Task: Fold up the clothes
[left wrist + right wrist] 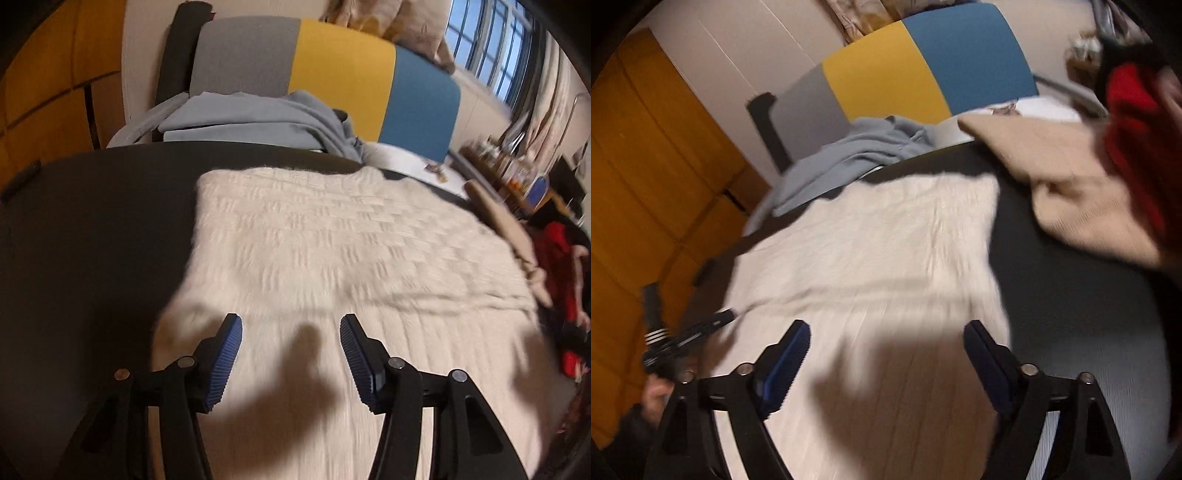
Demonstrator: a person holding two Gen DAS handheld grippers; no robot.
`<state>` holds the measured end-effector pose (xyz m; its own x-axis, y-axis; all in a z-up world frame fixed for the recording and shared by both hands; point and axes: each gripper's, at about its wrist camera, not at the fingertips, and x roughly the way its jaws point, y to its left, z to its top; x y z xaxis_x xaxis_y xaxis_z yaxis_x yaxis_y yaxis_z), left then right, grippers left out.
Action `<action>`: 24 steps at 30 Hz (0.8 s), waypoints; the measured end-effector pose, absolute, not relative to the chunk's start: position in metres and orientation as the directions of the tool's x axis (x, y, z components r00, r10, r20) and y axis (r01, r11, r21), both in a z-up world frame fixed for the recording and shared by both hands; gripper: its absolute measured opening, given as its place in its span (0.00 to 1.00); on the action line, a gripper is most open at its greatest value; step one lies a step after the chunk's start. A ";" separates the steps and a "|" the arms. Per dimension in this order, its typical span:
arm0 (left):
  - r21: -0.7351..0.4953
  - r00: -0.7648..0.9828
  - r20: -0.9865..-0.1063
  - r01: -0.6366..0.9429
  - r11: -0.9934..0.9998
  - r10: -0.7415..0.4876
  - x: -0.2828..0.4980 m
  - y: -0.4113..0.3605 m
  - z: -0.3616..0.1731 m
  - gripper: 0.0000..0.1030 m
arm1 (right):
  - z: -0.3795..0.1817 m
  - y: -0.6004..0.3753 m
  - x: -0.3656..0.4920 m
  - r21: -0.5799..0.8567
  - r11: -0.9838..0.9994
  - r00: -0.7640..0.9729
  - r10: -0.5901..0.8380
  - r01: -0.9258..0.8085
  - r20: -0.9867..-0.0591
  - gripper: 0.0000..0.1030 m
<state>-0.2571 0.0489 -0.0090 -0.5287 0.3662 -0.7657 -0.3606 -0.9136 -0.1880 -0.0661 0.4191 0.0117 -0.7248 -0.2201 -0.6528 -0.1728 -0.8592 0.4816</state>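
A cream knitted sweater [332, 251] lies flat on a dark tabletop [92, 240], folded into a rough rectangle. My left gripper [291, 326] hovers over its near edge, jaws apart, nothing between the blue pads. In the right wrist view the same sweater [871, 251] spreads below my right gripper [886, 336], which stands wide open and holds nothing. The other gripper [701, 328] shows at the sweater's left edge, held by a hand [655, 395].
A grey garment [258, 118] is heaped at the table's far edge before a grey, yellow and blue panel [340, 74]. A beige garment [1071, 184] and a red one [1134, 147] lie at the right. Orange cabinets [646, 184] stand left.
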 end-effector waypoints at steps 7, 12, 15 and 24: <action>-0.278 -0.539 -0.739 -0.301 -0.912 0.403 -0.189 -0.032 -0.002 0.55 | -0.018 0.434 0.046 0.624 -0.757 -0.665 -0.368 -0.192 -0.650 0.87; -0.283 -0.520 -0.757 -0.283 -0.916 0.395 -0.151 -0.069 -0.006 0.55 | -0.035 0.422 0.075 0.772 -0.628 -0.647 -0.551 -0.094 -0.527 0.87; -0.305 -0.455 -0.787 -0.300 -0.904 0.417 -0.135 -0.079 -0.020 0.55 | -0.043 0.412 0.072 0.807 -0.589 -0.627 -0.612 -0.044 -0.481 0.87; -0.330 -0.398 -0.790 -0.364 -0.871 0.466 -0.102 -0.084 -0.028 0.57 | -0.065 0.393 0.056 0.765 -0.641 -0.594 -0.597 -0.051 -0.540 0.08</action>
<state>-0.1017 -0.0838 -0.0280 -0.3981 0.4658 -0.7903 -0.3636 -0.8711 -0.3303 0.0555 0.3934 -0.0649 -0.5935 -0.5968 -0.5399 -0.0514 -0.6414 0.7655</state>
